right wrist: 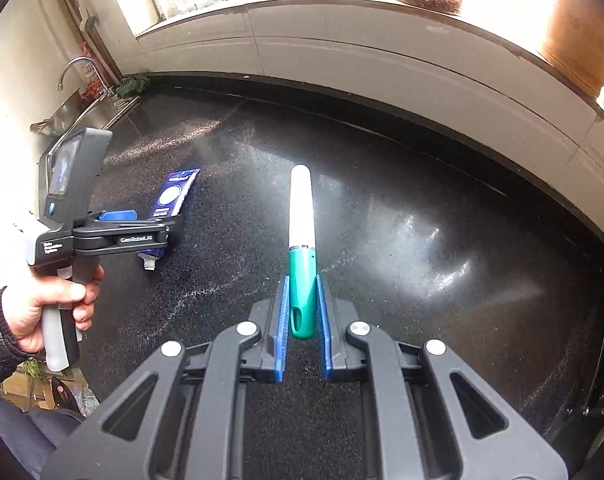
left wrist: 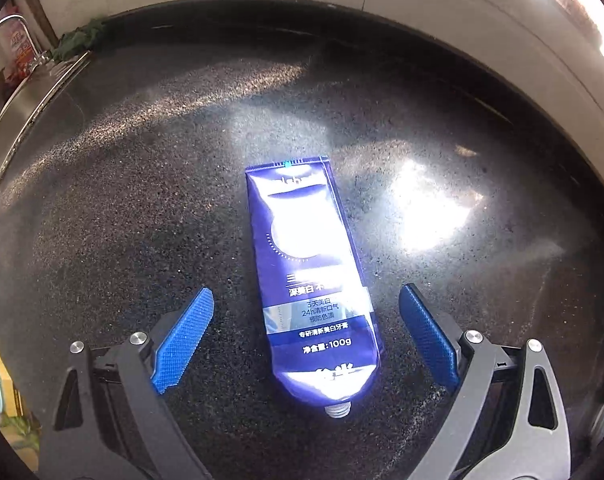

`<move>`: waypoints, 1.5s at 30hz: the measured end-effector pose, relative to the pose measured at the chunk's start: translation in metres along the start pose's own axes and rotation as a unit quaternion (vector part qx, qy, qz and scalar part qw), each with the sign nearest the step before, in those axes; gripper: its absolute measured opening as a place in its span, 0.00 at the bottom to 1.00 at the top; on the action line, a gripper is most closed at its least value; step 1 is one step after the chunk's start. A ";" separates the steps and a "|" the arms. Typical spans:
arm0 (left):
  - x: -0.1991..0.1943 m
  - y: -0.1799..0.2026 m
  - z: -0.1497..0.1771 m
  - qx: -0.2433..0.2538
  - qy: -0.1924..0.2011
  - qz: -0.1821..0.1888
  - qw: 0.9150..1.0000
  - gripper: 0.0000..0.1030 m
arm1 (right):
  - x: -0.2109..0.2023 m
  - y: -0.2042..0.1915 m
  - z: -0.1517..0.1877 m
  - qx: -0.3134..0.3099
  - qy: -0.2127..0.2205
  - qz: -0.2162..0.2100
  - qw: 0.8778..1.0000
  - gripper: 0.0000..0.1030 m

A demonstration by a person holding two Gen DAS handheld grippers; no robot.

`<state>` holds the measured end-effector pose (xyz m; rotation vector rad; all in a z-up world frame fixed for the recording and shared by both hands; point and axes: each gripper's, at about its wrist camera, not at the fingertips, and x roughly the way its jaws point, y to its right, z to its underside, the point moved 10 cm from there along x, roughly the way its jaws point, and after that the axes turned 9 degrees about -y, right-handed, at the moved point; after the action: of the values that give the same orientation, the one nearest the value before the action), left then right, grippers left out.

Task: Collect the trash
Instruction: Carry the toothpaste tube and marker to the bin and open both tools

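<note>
A blue toothpaste tube (left wrist: 314, 280) without a cap lies flat on the black speckled counter (left wrist: 121, 200), its threaded neck toward me. My left gripper (left wrist: 306, 300) is open, its blue pads either side of the tube's lower half without touching it. In the right wrist view the tube (right wrist: 169, 200) and the left gripper (right wrist: 117, 216) show at the left. My right gripper (right wrist: 302, 280) is shut on a green and white pen-shaped stick (right wrist: 302, 240), which points forward above the counter (right wrist: 422, 240).
A steel sink (right wrist: 81, 112) with a tap (right wrist: 71, 68) sits at the far left end of the counter. A white tiled wall (right wrist: 342, 52) runs along the back, with a window sill above. A green rag (left wrist: 79, 40) lies by the sink.
</note>
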<state>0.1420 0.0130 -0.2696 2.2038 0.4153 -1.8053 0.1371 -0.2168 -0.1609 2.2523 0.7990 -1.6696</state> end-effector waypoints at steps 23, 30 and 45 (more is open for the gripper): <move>-0.121 -0.084 0.084 -0.001 0.089 0.004 0.996 0.49 | 0.003 -0.121 -0.005 -0.095 -0.005 -0.029 0.995 0.14; -0.145 -0.207 0.142 -0.100 0.101 -0.033 0.989 0.49 | 0.022 -0.262 -0.014 -0.198 -0.022 -0.081 0.977 0.14; -0.103 -0.406 0.311 -0.295 0.040 -0.057 0.953 0.49 | 0.088 -0.565 0.066 -0.389 -0.139 -0.182 0.892 0.14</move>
<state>-0.3126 0.2656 -0.2372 1.8550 0.9746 -1.3945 -0.2075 0.2438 -0.1872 1.3381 1.5357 -1.3797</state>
